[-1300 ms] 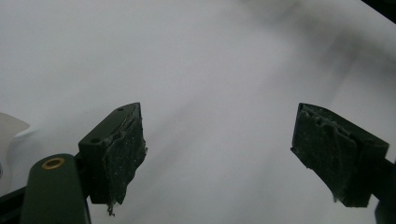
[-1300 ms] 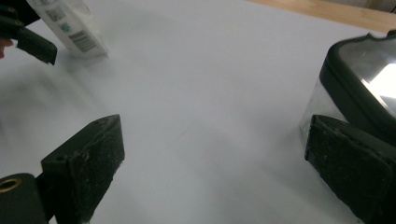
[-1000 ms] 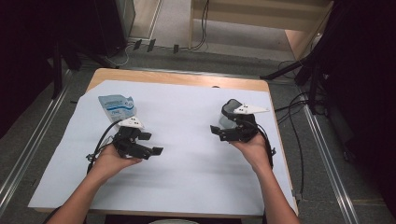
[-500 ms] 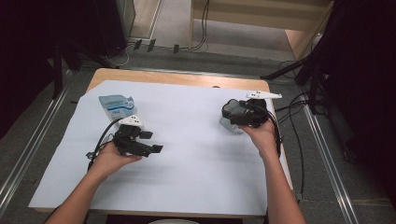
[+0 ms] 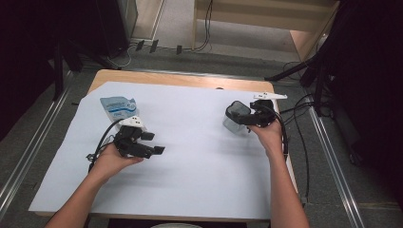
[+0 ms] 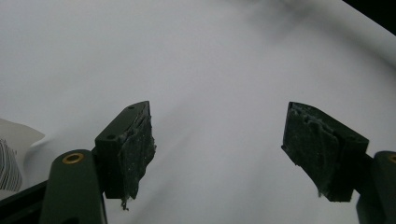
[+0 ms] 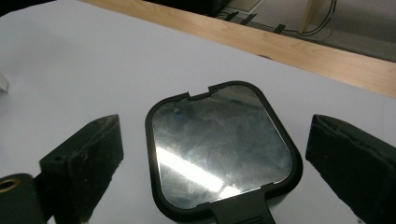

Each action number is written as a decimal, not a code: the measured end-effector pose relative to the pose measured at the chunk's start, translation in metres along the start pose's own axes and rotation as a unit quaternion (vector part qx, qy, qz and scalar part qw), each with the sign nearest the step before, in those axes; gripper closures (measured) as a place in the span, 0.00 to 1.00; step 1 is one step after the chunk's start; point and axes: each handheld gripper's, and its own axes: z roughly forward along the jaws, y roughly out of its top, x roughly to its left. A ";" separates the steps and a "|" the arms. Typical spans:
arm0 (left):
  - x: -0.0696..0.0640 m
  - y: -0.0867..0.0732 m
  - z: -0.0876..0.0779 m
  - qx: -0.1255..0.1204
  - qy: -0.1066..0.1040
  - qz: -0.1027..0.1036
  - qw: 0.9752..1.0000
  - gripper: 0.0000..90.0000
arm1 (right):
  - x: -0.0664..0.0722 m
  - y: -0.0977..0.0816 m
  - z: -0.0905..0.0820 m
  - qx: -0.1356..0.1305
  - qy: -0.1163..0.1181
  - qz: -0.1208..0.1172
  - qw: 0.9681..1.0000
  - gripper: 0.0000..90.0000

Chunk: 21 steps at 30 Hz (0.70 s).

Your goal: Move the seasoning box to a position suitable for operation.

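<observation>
White paper (image 5: 190, 161) covered most of a wooden table (image 5: 180, 80) in the high view, with grey floor, cables and dark stands around it. On the paper's far left lay a blue-and-white pouch (image 5: 117, 107). Just nearer than it, the left gripper (image 5: 153, 143) rested in the person's left hand, its jaws apart and pointing toward the table's middle with nothing between them. At the far right of the paper sat a clear container with a dark lid (image 5: 236, 117), and the right gripper (image 5: 247, 116) reached it from the right. From the left gripper view, the two worn black pads (image 6: 135, 149) stood wide over bare paper (image 6: 215, 84), and a corner of the printed pouch (image 6: 11, 158) showed at the left edge. From the right gripper view, the container's lid (image 7: 219, 149), a glossy panel in a black rounded-square frame, lay between the right gripper's pads (image 7: 88, 163), which stood clear of it on both sides; those jaws had just been opening. Beyond ran the table's wooden edge (image 7: 289, 53).
</observation>
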 end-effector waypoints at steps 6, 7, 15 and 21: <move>-0.001 -0.002 -0.001 -0.003 0.002 -0.003 1.000 0.27 | -0.006 -0.006 0.010 0.003 0.013 0.003 1.000 0.00; -0.001 -0.003 -0.001 -0.002 0.001 -0.004 1.000 0.27 | -0.007 -0.007 0.012 0.006 0.013 0.005 1.000 0.00; -0.002 -0.006 0.001 -0.003 -0.001 -0.011 1.000 0.27 | -0.012 -0.016 0.022 0.009 0.013 0.000 1.000 0.00; -0.002 -0.008 0.001 0.001 0.002 -0.011 1.000 0.27 | -0.011 -0.019 0.029 0.023 0.011 -0.010 1.000 0.00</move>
